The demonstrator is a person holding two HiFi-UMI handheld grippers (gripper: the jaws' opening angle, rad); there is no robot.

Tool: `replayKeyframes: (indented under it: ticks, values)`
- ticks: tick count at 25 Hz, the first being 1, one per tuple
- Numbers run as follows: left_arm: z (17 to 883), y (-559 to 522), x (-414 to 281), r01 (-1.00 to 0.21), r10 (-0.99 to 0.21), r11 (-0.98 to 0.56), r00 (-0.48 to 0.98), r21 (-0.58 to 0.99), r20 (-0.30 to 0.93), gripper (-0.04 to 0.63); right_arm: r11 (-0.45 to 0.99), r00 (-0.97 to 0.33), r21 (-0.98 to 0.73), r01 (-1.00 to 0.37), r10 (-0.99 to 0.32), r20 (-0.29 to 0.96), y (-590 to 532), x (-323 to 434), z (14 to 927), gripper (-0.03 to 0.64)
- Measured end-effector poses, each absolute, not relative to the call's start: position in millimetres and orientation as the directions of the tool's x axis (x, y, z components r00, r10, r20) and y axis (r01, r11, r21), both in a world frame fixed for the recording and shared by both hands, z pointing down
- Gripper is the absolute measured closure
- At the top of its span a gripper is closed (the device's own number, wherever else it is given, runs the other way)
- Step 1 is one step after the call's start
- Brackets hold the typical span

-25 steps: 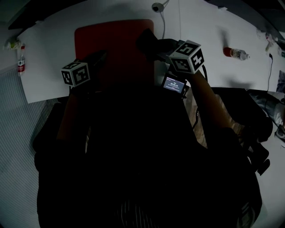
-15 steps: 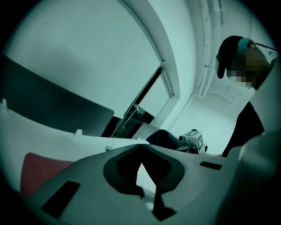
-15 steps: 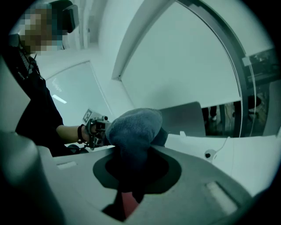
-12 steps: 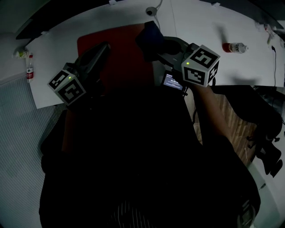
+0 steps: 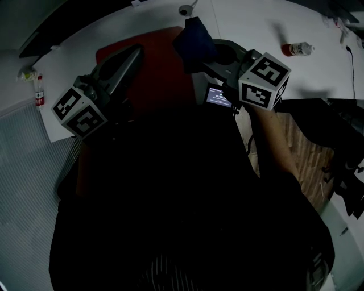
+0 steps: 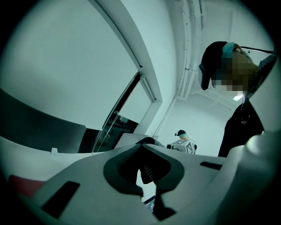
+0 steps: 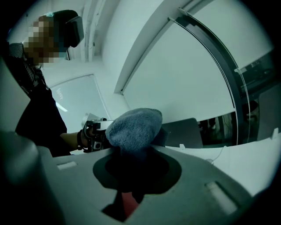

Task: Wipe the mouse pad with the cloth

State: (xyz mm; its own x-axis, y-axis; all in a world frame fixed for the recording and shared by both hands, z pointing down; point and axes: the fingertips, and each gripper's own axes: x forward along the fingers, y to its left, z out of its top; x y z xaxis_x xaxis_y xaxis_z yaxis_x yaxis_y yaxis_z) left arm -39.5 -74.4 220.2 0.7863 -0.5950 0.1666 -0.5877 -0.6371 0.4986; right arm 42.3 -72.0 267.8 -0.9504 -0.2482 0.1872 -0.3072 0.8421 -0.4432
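Note:
A red mouse pad (image 5: pixel 156 68) lies on the white table (image 5: pixel 244 25). My right gripper (image 5: pixel 200 54) is shut on a bunched dark blue cloth (image 5: pixel 193 37), held at the pad's far right corner. In the right gripper view the cloth (image 7: pixel 134 127) bulges up out of the jaws of the right gripper (image 7: pixel 131 151), and a sliver of the red pad (image 7: pixel 128 204) shows below them. My left gripper (image 5: pixel 135 52) hangs over the pad's left part, jaws together and empty. The left gripper (image 6: pixel 144 149) is tilted up toward the room.
A red-capped bottle (image 5: pixel 296 49) lies on the table at far right. Another small bottle (image 5: pixel 38 91) stands near the left edge. A round white device with a cable (image 5: pixel 185 10) sits beyond the pad. Wooden floor (image 5: pixel 296 142) shows right of the table.
Both grippers have tipped upward. The left gripper's cube has swung left and toward me while its jaws reach further across the pad. The cloth stays in the right gripper.

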Motion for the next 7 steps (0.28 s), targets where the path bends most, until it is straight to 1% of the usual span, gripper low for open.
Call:
replayKeyframes:
  ticks: [7]
  values:
    - [219.9, -67.3, -30.2, -0.574, -0.571, -0.648, 0.801, 0.500, 0.179, 0.587, 0.856, -0.953, -0.423, -0.297, -0.238, 0.187, -63.4, 48.0, 259.9, 0.554]
